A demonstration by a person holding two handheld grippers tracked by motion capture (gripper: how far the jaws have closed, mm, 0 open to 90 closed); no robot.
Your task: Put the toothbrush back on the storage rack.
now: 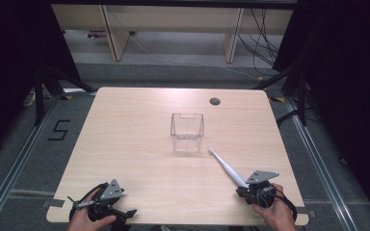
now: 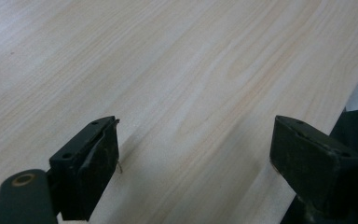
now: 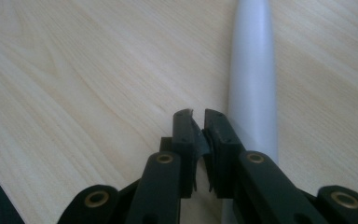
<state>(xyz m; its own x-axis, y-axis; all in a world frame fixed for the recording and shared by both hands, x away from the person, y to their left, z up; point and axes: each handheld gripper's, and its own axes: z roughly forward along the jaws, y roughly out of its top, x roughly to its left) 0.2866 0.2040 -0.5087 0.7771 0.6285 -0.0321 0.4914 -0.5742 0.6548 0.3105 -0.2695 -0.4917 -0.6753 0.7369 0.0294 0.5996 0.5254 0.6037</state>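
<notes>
The white electric toothbrush (image 1: 226,166) is lying near the counter (image 1: 135,144)'s right front corner, pointing diagonally toward the clear container (image 1: 187,132), while the nearly closed, empty right gripper (image 3: 196,114) is resting just beside its handle and the left gripper (image 2: 193,144) is staying wide open.

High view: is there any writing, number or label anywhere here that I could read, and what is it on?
"5": a black figure marked on the grey floor, left of the wooden table.
The clear plastic container on the table carries no readable text.
The white toothbrush shows no brand or lettering that can be made out.
The grey plates on the grippers bear no readable marks.
</notes>
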